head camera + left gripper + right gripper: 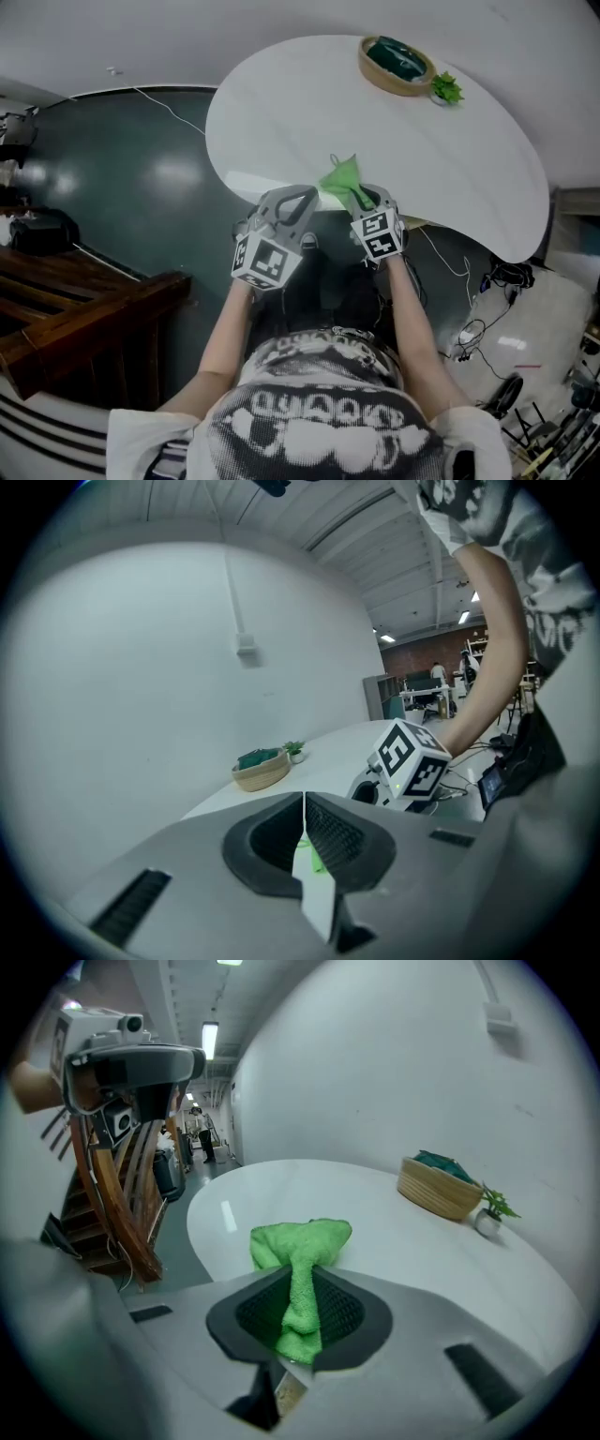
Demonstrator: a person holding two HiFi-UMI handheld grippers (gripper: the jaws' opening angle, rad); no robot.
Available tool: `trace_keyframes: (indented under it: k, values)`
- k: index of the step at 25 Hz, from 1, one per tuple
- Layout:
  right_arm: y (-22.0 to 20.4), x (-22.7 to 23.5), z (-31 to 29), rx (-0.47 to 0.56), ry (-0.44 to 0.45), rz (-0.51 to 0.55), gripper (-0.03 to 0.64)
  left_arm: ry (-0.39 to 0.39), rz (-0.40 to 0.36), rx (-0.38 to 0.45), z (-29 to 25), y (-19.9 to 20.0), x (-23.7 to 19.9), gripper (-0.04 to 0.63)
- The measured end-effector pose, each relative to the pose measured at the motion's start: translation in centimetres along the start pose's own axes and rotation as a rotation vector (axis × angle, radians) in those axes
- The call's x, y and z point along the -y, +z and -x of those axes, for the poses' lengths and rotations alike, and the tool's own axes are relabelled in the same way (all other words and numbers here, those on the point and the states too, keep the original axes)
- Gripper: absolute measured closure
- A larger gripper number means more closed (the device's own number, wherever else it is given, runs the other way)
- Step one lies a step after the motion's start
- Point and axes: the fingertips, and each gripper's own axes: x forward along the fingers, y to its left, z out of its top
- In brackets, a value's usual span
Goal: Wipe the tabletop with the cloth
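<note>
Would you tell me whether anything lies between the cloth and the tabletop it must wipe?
Nothing visible does. The right gripper holds the cloth at the near edge of the tabletop; the surface ahead is bare, with the basket and small plant at the far edge.

We find the cloth (342, 178) on the tabletop's (309, 103) near edge. The basket (394, 86) stands at the far side, with the potted plant (446, 89) just right of it.

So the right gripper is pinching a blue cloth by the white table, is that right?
Not quite: the cloth is green, not blue. The rest holds: the right gripper has its jaws shut on it by the white table. The right gripper view shows the colour plainly, and the head view agrees.
</note>
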Motion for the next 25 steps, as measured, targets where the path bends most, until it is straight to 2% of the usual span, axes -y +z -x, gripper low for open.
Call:
trace_keyframes:
  k: [14,25]
  values:
    - [-13.7,16.0,11.7,-0.037,-0.167,-0.149,0.563,-0.136,-0.04,0.043,-11.2,9.3,13.3,0.589]
    - [-23.1,24.2,20.6,-0.072,-0.294,-0.236,0.563,-0.26,-0.1,0.075,-17.7,14.7,21.8,0.589]
